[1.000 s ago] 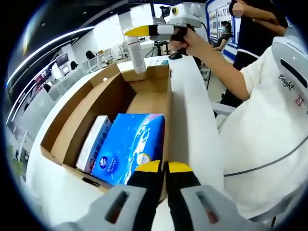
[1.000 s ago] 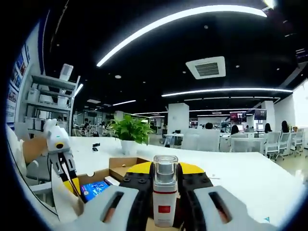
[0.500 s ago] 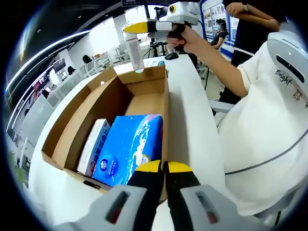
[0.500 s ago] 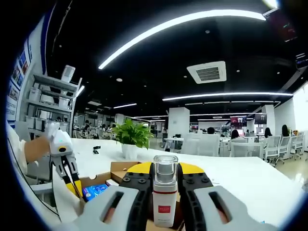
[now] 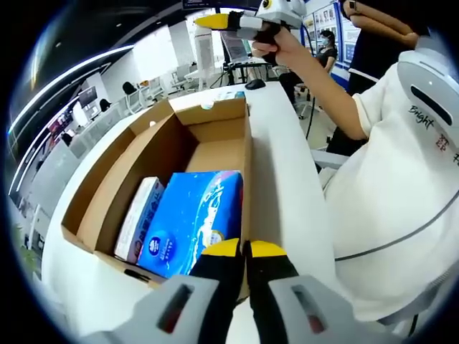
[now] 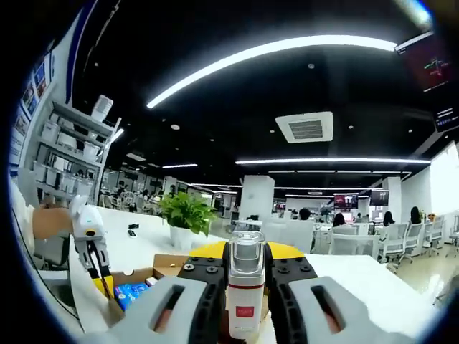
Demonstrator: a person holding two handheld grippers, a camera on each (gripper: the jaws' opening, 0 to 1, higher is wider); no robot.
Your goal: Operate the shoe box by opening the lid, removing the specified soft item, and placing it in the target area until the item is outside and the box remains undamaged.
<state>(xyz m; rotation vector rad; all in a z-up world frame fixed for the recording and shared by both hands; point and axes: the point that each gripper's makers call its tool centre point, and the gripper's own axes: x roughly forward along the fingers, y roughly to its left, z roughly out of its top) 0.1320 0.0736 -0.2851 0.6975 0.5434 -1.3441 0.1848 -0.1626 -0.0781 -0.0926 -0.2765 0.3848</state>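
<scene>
Two tongs work here. The left tongs, tips pressed together and holding nothing, rest at the near edge of the open shoe box on the white bench. Inside lie a blue tissue pack and a small white carton. Farther off, the right tongs clamp an upright white bottle high above the box. To finish well, carry the bottle level, clear of the cardboard walls, and lower it gently onto bare bench.

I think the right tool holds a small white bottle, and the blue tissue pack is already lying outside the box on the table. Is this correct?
Not fully. The blue tissue pack lies inside the open box, as the left gripper view shows. The right tool does hold the small white bottle.
</scene>
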